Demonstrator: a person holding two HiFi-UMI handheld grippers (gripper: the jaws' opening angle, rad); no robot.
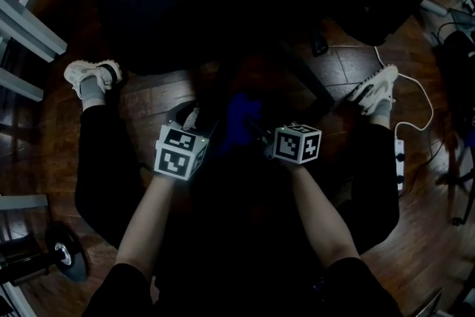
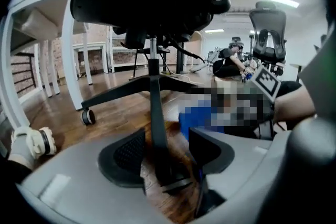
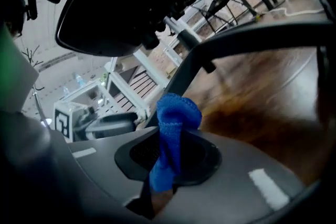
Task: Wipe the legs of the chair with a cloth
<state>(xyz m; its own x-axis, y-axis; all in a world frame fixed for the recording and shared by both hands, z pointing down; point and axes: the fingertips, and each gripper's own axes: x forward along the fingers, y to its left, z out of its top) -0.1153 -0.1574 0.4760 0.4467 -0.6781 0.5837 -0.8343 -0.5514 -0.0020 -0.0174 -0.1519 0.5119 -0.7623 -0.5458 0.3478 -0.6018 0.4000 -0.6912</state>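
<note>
The left gripper [image 2: 165, 153] holds its jaws wide apart and empty, facing the chair [image 2: 154, 86] column and a castor leg [image 2: 118, 92], while beside it the right gripper [image 3: 170, 157] is clamped on the bunched blue cloth [image 3: 177, 115], near a dark leg [image 3: 210, 52] above the floor [image 3: 262, 107].
</note>
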